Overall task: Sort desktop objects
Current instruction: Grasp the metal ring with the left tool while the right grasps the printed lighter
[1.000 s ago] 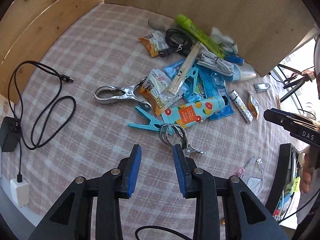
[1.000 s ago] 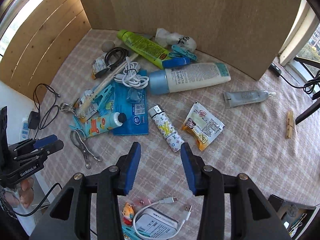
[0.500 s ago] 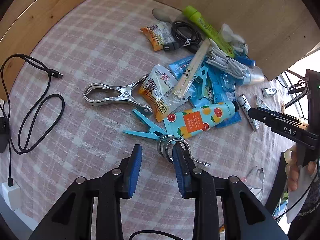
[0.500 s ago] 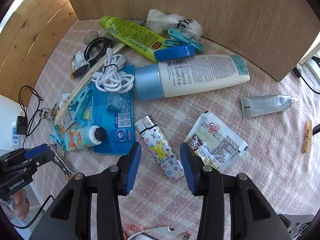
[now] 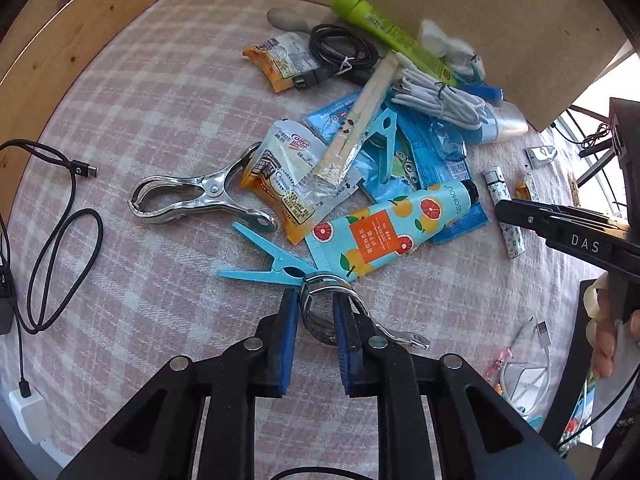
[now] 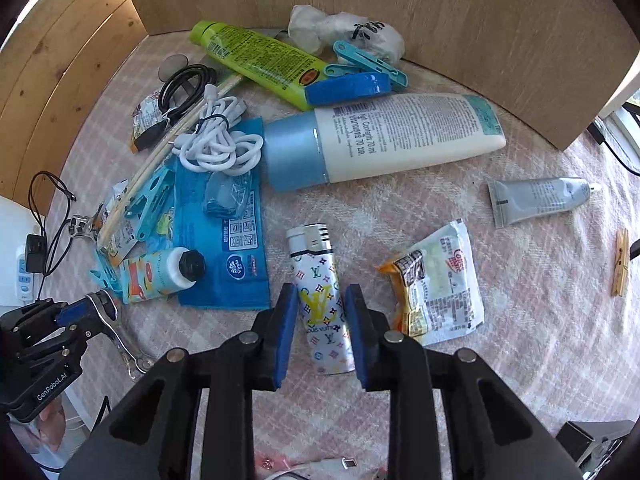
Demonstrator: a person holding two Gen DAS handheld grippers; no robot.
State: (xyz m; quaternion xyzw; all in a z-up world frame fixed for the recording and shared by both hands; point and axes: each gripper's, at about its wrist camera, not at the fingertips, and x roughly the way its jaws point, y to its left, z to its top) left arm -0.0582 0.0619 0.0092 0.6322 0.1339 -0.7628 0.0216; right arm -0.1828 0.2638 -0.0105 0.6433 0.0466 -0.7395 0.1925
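While closing, left claw (image 5: 316,308) low at centre of the left wrist view, blue pads either side of a small metal clip (image 5: 326,304) and touching its looped end. Clip flat on the checked counter (image 5: 160,100), just below a blue peg (image 5: 268,268) and a fruit-print tube (image 5: 392,228). Big metal clamp (image 5: 192,196) left of the pile, black cable (image 5: 60,232) at far left.

Right claw (image 6: 320,320) also closing – patterned lighter (image 6: 320,300) between its pads, lying flat at lower centre of the right wrist view; contact too close to call. Snack packet (image 6: 436,284) just right, white bottle (image 6: 384,136) above – grey tube (image 6: 540,200) at right.
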